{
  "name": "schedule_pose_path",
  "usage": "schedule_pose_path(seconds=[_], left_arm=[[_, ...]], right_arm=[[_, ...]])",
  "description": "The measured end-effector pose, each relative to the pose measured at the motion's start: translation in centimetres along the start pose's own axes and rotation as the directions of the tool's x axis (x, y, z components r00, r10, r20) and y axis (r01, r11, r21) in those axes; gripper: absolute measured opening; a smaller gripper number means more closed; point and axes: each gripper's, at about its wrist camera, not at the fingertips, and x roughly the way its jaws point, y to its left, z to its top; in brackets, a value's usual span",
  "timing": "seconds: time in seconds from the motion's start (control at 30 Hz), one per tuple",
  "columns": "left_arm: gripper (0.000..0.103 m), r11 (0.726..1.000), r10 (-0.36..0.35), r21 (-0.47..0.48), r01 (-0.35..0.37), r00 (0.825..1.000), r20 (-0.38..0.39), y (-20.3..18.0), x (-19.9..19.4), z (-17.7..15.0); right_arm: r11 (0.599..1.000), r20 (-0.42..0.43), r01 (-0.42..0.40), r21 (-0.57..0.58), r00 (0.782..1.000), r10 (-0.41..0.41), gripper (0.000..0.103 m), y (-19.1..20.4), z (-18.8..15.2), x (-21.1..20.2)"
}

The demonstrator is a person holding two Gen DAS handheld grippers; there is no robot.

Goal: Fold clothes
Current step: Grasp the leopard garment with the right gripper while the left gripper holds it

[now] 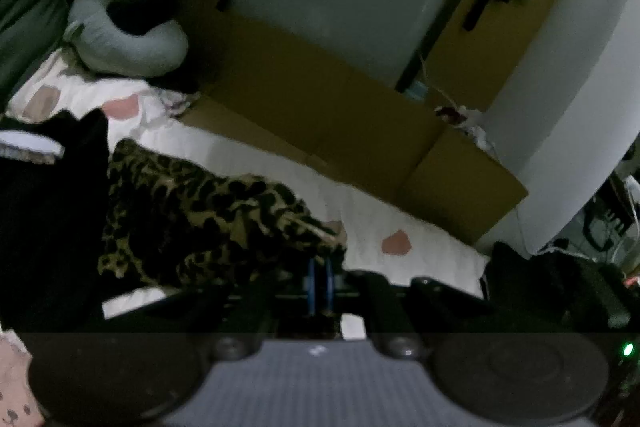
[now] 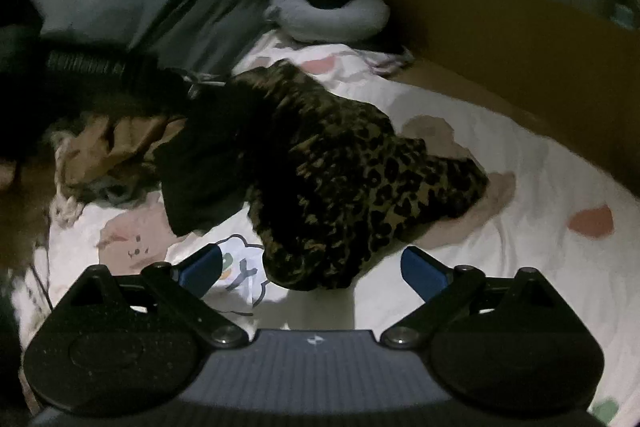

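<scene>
A leopard-print garment (image 2: 352, 163) lies crumpled on the white patterned bed sheet (image 2: 520, 267); part of its black lining (image 2: 216, 155) is turned out on its left. In the left wrist view the same garment (image 1: 200, 211) spreads leftward from my left gripper (image 1: 320, 283), whose blue fingers are pressed together on its edge. My right gripper (image 2: 312, 271) is open, its blue fingers (image 2: 420, 271) either side of the garment's near edge, just above the sheet and holding nothing.
A grey neck pillow (image 2: 328, 7) lies at the head of the bed. Brown cardboard boxes (image 1: 340, 115) line the far side of the bed. More clothes, tan and black (image 2: 112, 147), are piled at the left. A black bag (image 1: 560, 287) sits at the right.
</scene>
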Motion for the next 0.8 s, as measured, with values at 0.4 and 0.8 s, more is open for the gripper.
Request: schedule_pose_path(seconds=[0.4, 0.8], left_arm=[[0.005, 1.000, 0.006, -0.016, -0.006, 1.000, 0.005, 1.0, -0.3, 0.4], [0.005, 0.999, -0.006, -0.037, 0.006, 1.000, -0.004, 1.7, -0.3, -0.4]], right_arm=[[0.998, -0.061, 0.019, -0.052, 0.998, -0.022, 0.063, -1.8, -1.7, 4.2], [0.979, -0.060, 0.074, -0.190, 0.994, -0.087, 0.063, -0.1, -0.8, 6.0]])
